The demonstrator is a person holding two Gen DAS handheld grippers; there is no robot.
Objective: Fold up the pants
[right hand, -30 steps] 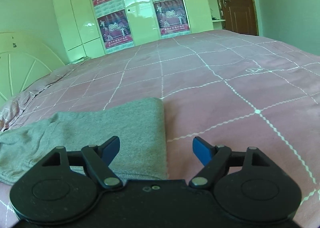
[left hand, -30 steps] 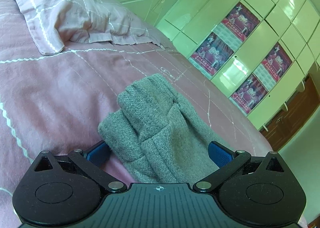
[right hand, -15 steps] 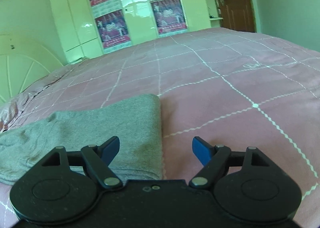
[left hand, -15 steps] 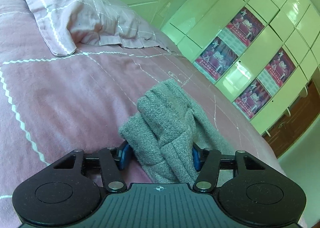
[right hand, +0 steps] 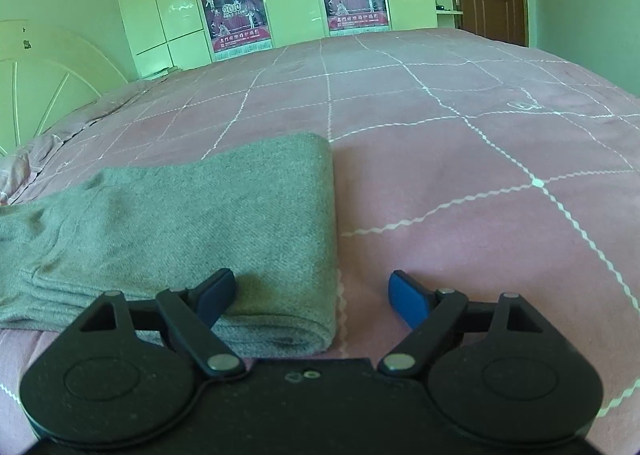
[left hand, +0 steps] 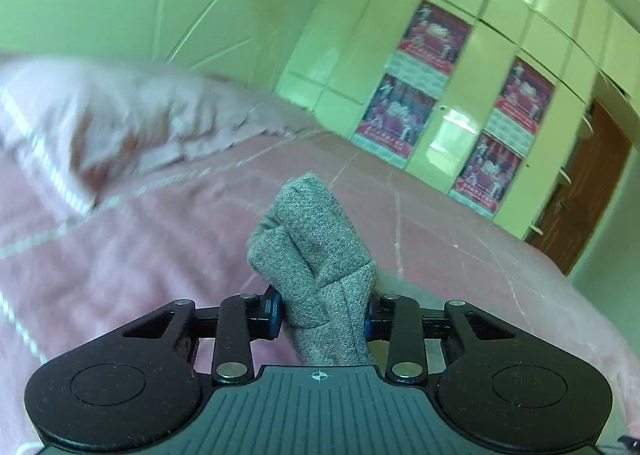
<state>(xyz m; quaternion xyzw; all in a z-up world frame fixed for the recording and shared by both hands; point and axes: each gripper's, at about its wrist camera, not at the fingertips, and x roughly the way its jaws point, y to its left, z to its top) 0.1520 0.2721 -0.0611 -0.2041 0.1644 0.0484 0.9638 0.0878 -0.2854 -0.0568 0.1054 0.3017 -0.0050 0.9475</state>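
The left gripper, wide a second ago, is closing on the bunched pants and lifting them off the bed toward the pillow — the fold begins — while the right gripper hangs wide, its jaws opening, empty.

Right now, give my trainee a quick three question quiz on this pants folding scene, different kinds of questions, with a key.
1. True or false: the left gripper has grey fabric between its fingers.
2. What lies under the right gripper? A a pillow, B the pants' folded edge, C a poster.
3. Fill in: the pants lie on a pink ___.

Key: 1 true, its jaws are closing on the bunched pants. 2 B. 3 bedspread.
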